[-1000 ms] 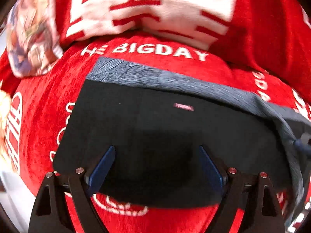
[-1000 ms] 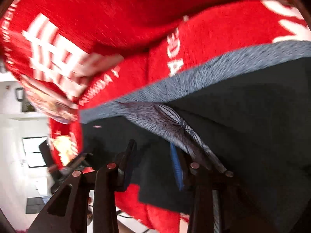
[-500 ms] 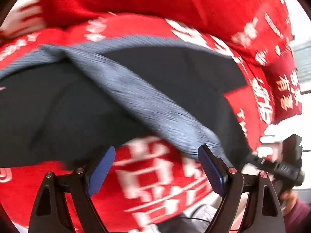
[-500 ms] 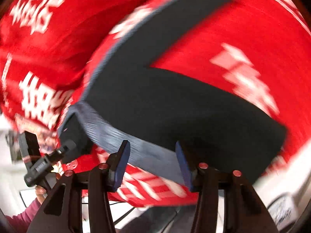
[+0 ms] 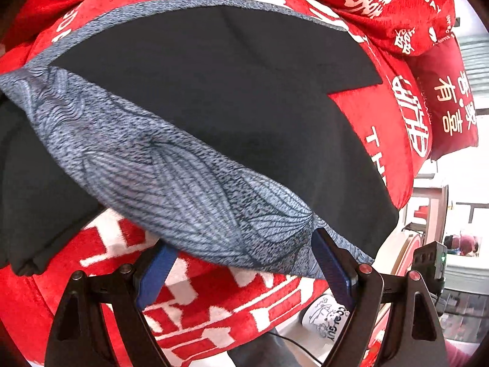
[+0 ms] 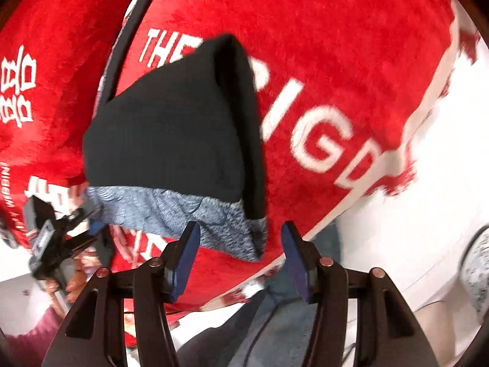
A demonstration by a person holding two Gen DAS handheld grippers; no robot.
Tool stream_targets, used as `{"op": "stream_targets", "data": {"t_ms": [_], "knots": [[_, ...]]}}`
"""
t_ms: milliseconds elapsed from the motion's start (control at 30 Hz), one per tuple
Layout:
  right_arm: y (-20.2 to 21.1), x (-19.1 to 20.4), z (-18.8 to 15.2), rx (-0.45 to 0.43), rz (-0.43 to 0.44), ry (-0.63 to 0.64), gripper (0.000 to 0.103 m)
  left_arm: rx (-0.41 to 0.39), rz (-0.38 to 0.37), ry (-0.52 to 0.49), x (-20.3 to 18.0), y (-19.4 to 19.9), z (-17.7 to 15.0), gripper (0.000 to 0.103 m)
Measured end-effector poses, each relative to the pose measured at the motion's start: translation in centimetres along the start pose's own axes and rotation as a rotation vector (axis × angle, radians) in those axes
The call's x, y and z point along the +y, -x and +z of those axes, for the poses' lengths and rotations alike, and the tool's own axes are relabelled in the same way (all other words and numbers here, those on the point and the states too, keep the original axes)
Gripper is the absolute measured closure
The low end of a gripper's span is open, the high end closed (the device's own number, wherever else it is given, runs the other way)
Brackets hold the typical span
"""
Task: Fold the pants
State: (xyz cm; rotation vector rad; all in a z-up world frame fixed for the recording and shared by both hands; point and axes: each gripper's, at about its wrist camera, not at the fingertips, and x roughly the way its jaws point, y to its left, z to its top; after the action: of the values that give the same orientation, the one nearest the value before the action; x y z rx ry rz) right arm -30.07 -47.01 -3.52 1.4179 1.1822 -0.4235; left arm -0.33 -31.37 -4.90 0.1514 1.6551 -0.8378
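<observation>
The black pants (image 5: pixel 232 91) with a grey patterned waistband (image 5: pixel 183 180) lie on a red cover with white lettering. In the left wrist view my left gripper (image 5: pixel 241 272) is open, its blue pads on either side of the waistband's near edge, not closed on it. In the right wrist view the pants (image 6: pixel 171 122) show as a folded black stack with the grey waistband (image 6: pixel 183 214) toward me. My right gripper (image 6: pixel 241 257) is open just in front of the waistband's corner and holds nothing. The left gripper (image 6: pixel 76 232) shows at the left there, at the waistband's other end.
The red cover (image 5: pixel 214 321) drapes over the front edge (image 6: pixel 366 91). Red cushions (image 5: pixel 443 91) sit at the far right. A white bag or cup (image 5: pixel 324 315) and a cable lie below the edge. The person's legs (image 6: pixel 275 321) and a shoe (image 6: pixel 476 263) are below.
Both grippers have swung from over the pants to the waistband's front edge. The right gripper has let go of the waistband and opened wider. The pants now lie folded.
</observation>
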Motion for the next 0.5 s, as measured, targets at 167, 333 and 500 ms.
{"op": "stream_targets", "data": {"t_ms": [167,333,500], "knots": [[0.0,0.6,0.5,0.034,0.086,-0.018,0.087,0.027,-0.050,-0.017,-0.1,0.5,0.3,0.063],[3.5,4.7,2.9,-0.004,0.180,0.038,0.088,-0.024,-0.081,-0.008,-1.1,3.7,2.0,0.067],[6.3,11.1,8.8,-0.061,0.229,0.147,0.088,-0.119,-0.071,-0.012,-2.0,6.9,6.4,0.067]]}}
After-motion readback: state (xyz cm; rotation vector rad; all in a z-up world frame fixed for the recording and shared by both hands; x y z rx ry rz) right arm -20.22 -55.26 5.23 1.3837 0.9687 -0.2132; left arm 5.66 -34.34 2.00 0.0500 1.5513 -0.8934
